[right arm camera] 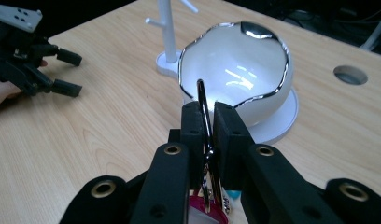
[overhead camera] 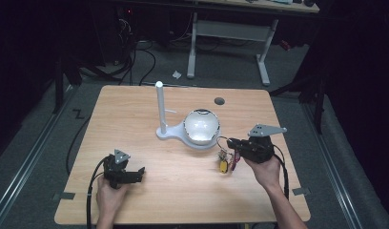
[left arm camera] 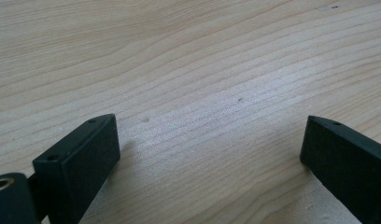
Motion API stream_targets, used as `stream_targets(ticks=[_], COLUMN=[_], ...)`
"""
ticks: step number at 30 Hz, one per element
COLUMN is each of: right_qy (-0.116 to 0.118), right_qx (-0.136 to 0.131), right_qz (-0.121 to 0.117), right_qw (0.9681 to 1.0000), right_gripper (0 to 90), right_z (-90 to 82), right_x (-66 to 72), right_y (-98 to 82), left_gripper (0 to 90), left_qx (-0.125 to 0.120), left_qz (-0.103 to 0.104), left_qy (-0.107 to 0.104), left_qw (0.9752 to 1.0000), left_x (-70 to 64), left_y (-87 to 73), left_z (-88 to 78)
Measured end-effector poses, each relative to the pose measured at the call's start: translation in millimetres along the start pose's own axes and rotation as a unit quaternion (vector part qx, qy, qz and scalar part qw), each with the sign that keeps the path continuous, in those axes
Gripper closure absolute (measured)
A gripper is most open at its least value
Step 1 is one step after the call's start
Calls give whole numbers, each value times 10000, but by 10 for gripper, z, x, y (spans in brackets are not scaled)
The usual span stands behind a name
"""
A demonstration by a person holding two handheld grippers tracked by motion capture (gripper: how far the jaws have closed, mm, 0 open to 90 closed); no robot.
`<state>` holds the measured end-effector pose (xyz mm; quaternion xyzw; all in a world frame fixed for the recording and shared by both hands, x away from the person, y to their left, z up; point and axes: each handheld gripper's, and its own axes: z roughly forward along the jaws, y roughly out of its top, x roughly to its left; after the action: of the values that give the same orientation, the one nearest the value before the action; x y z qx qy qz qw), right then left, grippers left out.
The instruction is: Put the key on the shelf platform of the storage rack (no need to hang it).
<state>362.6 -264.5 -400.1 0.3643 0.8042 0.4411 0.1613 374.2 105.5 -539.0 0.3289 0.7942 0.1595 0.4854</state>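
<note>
High view places the right claw (overhead camera: 230, 142) low over the wooden desk (overhead camera: 135, 119), just right of the white bowl (overhead camera: 202, 126) on its stand base, near the white peg stand (overhead camera: 160, 107). Right gripper view shows this claw (right arm camera: 206, 112) clamped tight on a thin dark metal ring (right arm camera: 201, 100), apparently a key ring, with a red tag and small trinkets (overhead camera: 226, 160) hanging beneath it. The ring stands edge-on between the pads, its long axis upright and its top end pointing toward the bowl rim. The left claw (overhead camera: 138, 172) rests on the desk well apart, jaws spread wide (left arm camera: 207, 154), holding nothing. To carry the ring to the bowl or peg cleanly, lift until the hanging pieces clear the desk, keep the ring vertical, and release only once it is over the target.
</note>
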Motion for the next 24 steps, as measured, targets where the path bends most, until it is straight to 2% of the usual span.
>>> stream_targets(ticks=[10, 24], right_qy=[74, 247], right_qx=[-121, -171], right_qz=[-117, -253], right_qw=[9998, 9992], right_gripper=[833, 833], right_z=[-116, -107], right_x=[-28, -24], right_y=[230, 573], left_gripper=[50, 50], left_qx=[0, 2], left_qz=[0, 5], left_qy=[0, -3], left_qw=[10000, 10000], left_x=[0, 1], left_y=[0, 0], left_z=[0, 0])
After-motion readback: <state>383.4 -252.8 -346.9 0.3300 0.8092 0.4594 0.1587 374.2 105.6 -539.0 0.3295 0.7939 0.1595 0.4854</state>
